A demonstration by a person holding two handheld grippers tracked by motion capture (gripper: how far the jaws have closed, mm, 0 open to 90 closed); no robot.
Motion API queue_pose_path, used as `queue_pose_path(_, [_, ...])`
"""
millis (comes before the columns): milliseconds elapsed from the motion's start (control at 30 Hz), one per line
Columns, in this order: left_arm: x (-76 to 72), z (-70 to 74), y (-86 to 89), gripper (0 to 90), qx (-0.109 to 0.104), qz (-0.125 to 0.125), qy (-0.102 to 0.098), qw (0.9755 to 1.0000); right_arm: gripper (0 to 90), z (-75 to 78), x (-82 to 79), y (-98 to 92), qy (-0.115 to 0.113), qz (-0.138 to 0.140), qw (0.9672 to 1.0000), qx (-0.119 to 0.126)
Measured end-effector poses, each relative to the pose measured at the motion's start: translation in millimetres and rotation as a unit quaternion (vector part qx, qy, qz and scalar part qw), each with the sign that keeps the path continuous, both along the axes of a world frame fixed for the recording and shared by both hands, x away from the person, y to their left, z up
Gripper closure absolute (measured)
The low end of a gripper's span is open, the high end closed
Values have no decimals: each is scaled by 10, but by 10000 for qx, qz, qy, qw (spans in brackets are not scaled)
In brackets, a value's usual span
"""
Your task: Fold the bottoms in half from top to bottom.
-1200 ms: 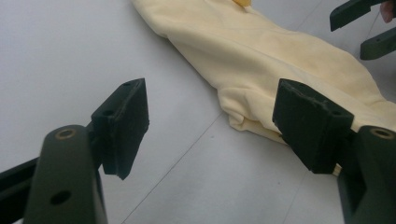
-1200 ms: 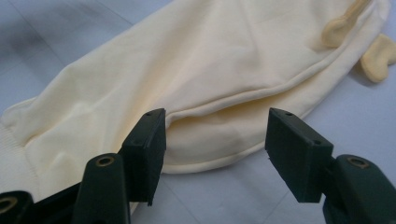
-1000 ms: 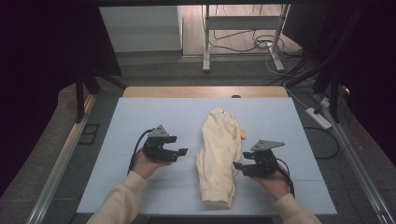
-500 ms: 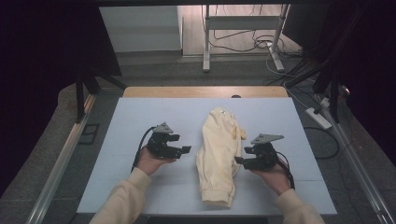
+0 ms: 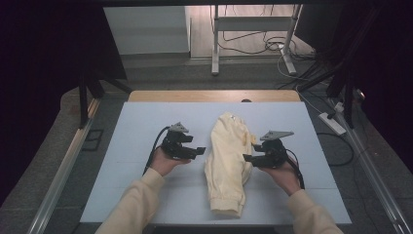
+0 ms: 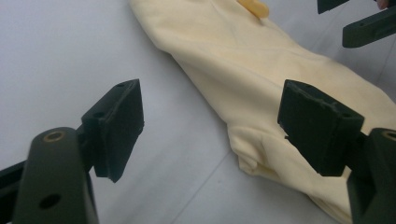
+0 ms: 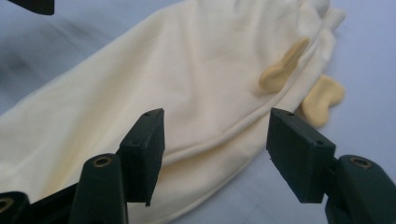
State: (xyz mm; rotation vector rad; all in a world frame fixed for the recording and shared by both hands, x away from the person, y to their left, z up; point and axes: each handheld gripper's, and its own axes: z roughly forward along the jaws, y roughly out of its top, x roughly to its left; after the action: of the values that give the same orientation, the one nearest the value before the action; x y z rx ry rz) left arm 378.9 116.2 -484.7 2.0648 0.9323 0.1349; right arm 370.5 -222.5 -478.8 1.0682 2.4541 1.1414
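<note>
Flanking cream garment (image 5: 228, 158), open claws

Garment (image 5: 228, 163) is lying lengthwise down the middle of the worktop (image 5: 146, 122), one end pointing toward the far edge, other end toward the person. Left gripper (image 5: 198, 151) is sitting just left of it, pointing at its edge, w/ bare worktop under the jaws. Right gripper (image 5: 248, 158) is sitting just right of it, opposite the left one, garment lying btwn them. Power strip (image 5: 332, 123) is lying on the floor, right of the worktop. Stand legs (image 5: 253, 46) are standing behind the far edge.
</note>
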Motion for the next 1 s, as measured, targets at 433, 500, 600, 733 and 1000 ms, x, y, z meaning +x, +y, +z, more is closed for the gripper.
queue_pose_path(433, [188, 55, -92, 234, 109, 65, -80, 9999, 369, 1, 273, 94, 30, -173, 9997, -169])
queue_pose_path(500, [227, 55, -103, 235, 104, 76, -69, 9999, 368, -14, 300, 99, 24, -185, 9996, -217])
queue_pose_path(600, [295, 57, -130, 236, 131, 75, -80, 9999, 367, -32, 341, 110, 45, -204, 9995, -244])
queue_pose_path(733, [380, 53, -165, 237, 195, 66, -93, 9997, 366, -40, 423, 139, 48, -227, 9993, -294])
queue_pose_path(1000, [501, 17, -233, 240, 324, 50, -60, 9994, 365, -41, 546, 149, 56, -303, 9991, -291])
